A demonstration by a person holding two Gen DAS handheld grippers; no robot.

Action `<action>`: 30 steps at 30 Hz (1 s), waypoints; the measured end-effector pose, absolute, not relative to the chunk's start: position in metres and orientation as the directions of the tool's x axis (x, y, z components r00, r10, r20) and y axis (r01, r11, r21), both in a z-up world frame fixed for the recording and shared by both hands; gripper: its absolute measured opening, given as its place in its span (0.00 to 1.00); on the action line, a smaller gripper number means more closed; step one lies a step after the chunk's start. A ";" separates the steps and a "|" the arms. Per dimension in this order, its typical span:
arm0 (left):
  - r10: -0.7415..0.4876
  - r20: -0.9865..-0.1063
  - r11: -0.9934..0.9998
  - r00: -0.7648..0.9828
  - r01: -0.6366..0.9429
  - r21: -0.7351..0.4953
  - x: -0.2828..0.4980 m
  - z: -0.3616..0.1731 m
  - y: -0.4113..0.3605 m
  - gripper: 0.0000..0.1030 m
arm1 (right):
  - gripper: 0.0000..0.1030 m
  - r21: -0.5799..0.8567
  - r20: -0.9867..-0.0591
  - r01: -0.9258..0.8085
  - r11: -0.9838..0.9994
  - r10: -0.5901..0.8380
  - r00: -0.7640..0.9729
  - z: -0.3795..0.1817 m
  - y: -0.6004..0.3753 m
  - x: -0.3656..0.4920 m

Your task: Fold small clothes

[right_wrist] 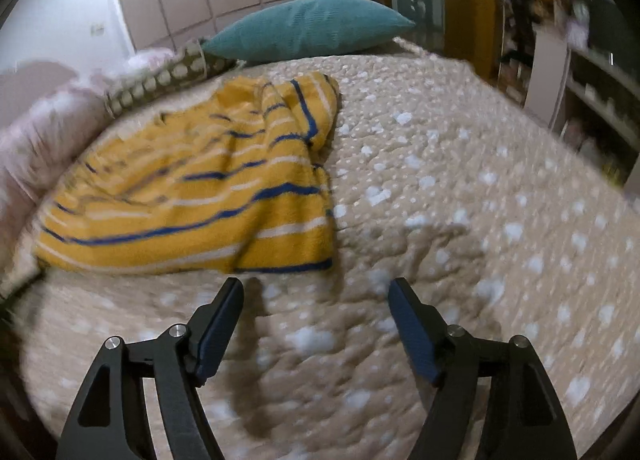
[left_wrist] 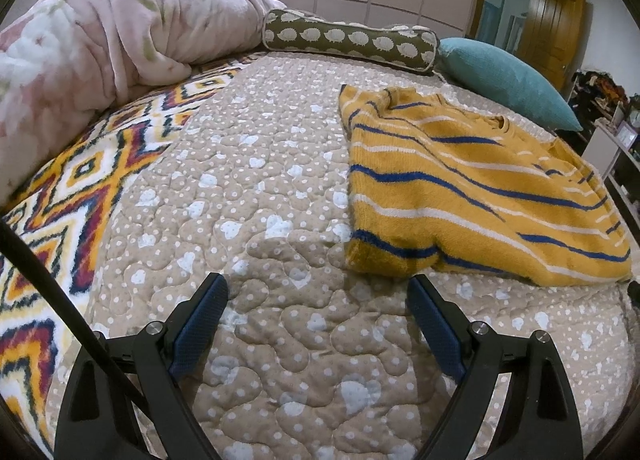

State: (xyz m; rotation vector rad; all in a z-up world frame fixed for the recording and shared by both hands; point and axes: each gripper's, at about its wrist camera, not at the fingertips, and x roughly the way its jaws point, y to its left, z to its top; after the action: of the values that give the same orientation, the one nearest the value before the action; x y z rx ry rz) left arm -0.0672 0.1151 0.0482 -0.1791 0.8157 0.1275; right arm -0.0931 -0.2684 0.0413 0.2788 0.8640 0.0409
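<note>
A: Left wrist view: the bed [left_wrist: 280, 188] carries a yellow striped sweater [left_wrist: 460, 188] on its right half, near the teal pillow [left_wrist: 508, 80].

B: Both empty?

A: Yes. The left gripper [left_wrist: 318, 292] and right gripper [right_wrist: 316, 296] stand apart, clear of it. I'd pinch both near hem corners evenly. No containers here.

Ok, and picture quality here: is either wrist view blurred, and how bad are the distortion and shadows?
Left wrist view: sharp; the yellow striped sweater and quilt stitching read clearly, with a soft shadow ahead of the left gripper. Right wrist view: motion-smeared, with sweater stripes and quilt dots streaked, though the right gripper stays crisp. Both: strong fisheye bulge, dark corners.
</note>
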 end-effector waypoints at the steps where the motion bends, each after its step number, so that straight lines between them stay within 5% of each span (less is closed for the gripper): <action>1: 0.036 -0.730 0.977 0.682 -0.180 -0.119 -0.068 0.049 0.116 0.88 | 0.77 0.330 -0.728 0.085 0.940 0.196 0.657 0.043 -0.272 -0.096; 11: -0.007 -0.680 0.958 0.733 -0.190 -0.214 -0.084 0.054 0.125 0.88 | 0.77 0.501 -0.688 0.166 0.849 0.275 0.671 0.037 -0.270 -0.042; 12: 0.000 -0.674 0.956 0.739 -0.197 -0.216 -0.086 0.055 0.126 0.88 | 0.65 0.511 -0.692 0.183 0.840 0.276 0.666 0.035 -0.270 -0.037; 13: 0.015 -0.660 0.953 0.751 -0.211 -0.219 -0.090 0.059 0.128 0.88 | 0.37 0.520 -0.707 0.214 0.827 0.276 0.651 0.033 -0.271 -0.029; 15: 0.023 -0.636 0.946 0.771 -0.223 -0.236 -0.097 0.066 0.132 0.88 | 0.24 0.566 -0.704 0.237 0.790 0.313 0.637 0.034 -0.275 -0.022; 21: 0.118 -0.566 0.910 0.816 -0.317 -0.267 -0.118 0.088 0.167 0.88 | 0.21 0.431 -0.684 0.115 0.895 0.241 0.688 0.123 -0.219 -0.007; 25: 0.222 -0.552 0.852 0.804 -0.435 -0.291 -0.131 0.094 0.209 0.88 | 0.21 0.301 -0.662 -0.120 0.946 0.298 0.687 0.173 -0.101 0.013; 30: 0.297 -0.563 0.752 0.771 -0.552 -0.360 -0.150 0.087 0.255 0.88 | 0.20 0.202 -0.735 -0.369 0.907 0.390 0.556 0.139 0.044 0.016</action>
State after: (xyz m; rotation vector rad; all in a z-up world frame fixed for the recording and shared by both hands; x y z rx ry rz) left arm -0.1495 0.2552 0.0869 -0.5419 0.5030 0.4852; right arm 0.0165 0.0440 0.1388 0.0254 0.8735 0.4479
